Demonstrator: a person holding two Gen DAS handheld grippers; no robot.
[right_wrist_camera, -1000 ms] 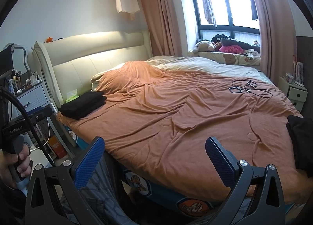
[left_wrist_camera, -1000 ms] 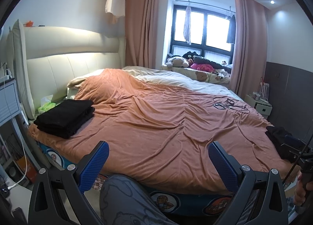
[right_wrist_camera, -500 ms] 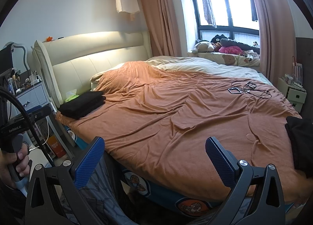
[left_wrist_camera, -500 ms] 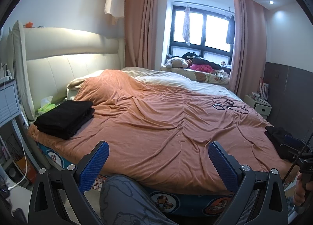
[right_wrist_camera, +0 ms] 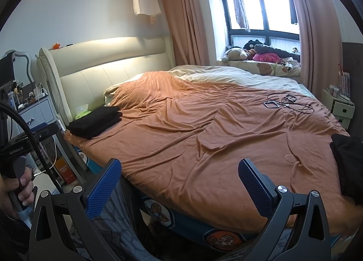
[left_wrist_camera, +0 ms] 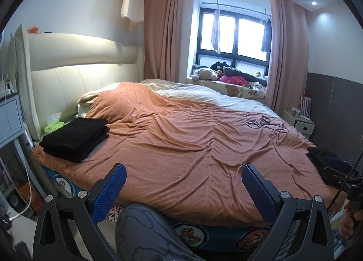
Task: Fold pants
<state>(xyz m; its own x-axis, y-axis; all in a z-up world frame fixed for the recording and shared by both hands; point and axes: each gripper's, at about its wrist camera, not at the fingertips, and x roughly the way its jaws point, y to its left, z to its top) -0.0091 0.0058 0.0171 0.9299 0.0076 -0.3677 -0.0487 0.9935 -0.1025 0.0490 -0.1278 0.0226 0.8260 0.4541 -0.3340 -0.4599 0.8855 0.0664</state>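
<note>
A stack of folded black pants (left_wrist_camera: 76,139) lies on the bed's near left corner; it also shows in the right wrist view (right_wrist_camera: 96,120). A loose black garment (left_wrist_camera: 322,162) lies crumpled at the bed's right edge, also seen in the right wrist view (right_wrist_camera: 348,158). My left gripper (left_wrist_camera: 183,183) is open and empty, held off the bed's near edge above my knee. My right gripper (right_wrist_camera: 179,179) is open and empty, also short of the near edge.
The bed has an orange cover (left_wrist_camera: 192,147). Phones and cables (left_wrist_camera: 264,123) lie on its far right. A tissue box (left_wrist_camera: 53,123) sits by the headboard. A nightstand (right_wrist_camera: 34,111) stands at left, a small cabinet (right_wrist_camera: 340,106) at right.
Both views have shifted only slightly; the grippers stay open and empty and nothing on the bed has moved.
</note>
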